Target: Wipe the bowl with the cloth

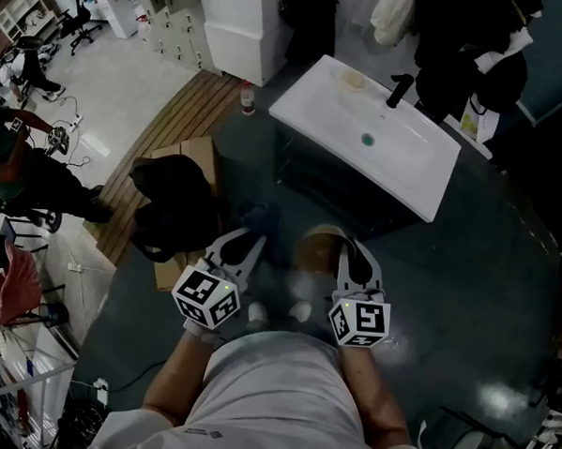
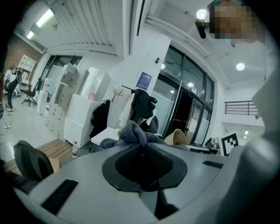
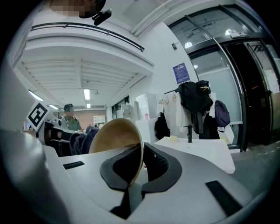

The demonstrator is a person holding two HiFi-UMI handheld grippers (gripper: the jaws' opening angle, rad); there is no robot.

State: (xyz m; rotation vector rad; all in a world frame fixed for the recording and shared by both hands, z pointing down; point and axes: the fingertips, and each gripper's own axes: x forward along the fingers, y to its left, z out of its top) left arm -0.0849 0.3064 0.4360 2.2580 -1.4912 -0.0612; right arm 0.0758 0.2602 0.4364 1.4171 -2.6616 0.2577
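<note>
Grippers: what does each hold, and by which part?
Left gripper pinches a bunched fold of the cloth; right gripper clamps the bowl by its rim.

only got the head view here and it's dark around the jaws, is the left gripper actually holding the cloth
observer: yes. In the left gripper view the left gripper has its jaws shut on the grey-blue cloth, which bunches up just past them.
operator: and the right one, how's it got the bowl
observer: by the rim. In the right gripper view the right gripper is shut on the edge of the tan bowl, with the bowl's wall pinched between the two pads.
</note>
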